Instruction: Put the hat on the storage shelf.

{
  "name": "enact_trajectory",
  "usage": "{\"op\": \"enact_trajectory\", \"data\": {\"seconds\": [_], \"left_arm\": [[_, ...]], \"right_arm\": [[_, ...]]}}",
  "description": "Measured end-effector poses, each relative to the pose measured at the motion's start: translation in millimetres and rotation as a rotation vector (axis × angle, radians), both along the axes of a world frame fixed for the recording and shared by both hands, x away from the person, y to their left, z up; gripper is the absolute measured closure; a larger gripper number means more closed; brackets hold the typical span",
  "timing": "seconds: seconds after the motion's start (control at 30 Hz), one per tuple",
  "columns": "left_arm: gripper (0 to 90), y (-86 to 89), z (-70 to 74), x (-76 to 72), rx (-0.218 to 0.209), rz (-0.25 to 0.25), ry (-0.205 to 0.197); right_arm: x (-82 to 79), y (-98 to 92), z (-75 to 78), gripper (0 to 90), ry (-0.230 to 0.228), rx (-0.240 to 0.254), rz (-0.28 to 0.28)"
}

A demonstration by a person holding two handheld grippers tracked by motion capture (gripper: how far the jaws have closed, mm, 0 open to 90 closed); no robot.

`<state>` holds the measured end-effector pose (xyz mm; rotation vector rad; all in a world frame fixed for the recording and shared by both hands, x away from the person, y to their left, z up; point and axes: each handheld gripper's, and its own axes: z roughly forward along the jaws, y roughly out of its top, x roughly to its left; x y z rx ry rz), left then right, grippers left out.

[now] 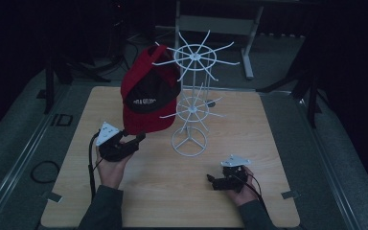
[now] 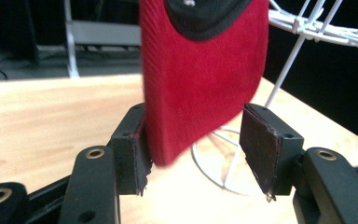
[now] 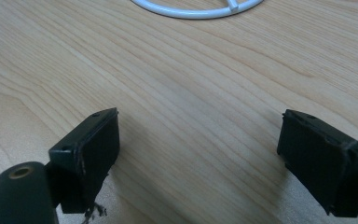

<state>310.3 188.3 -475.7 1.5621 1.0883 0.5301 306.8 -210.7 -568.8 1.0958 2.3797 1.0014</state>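
Red cap hanging on white wire rack, left gripper at its brim.

Left gripper (image 2: 193, 154) jaws wide, red cap (image 1: 148, 93) brim between them, unpinched; rack (image 1: 191, 100) at cap's three o'clock. Right gripper (image 3: 200, 158) wide, empty, over table (image 1: 268, 143).

The room is dim — everything beyond the table (image 1: 268, 143) sinks into near black. The table is a pale wooden board with a clear grain, rounded at its corners, resting on a grey platform (image 1: 24, 134) edged by metal rails. Behind it stands a light grey metal frame (image 1: 220, 21), perhaps the legs of a desk. Dark stands (image 1: 306, 81) lean in at both far corners — tripods, possibly. A loop of black cable (image 1: 44, 171) lies on the grey surface.
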Motion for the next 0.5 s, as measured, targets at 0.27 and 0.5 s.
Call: {"op": "enact_trajectory", "data": {"seconds": [0.27, 0.5], "left_arm": [[43.6, 4.8, 5.6, -3.3, 0.021, -0.012, 0.029], [42.6, 9.6, 6.8, -7.2, 0.046, -0.002, 0.032]], "right_arm": [[0.0, -0.1, 0.0, 12.8, -0.001, 0.000, 0.000], [-0.2, -0.1, 0.0, 12.8, -0.001, 0.000, 0.001]]}}
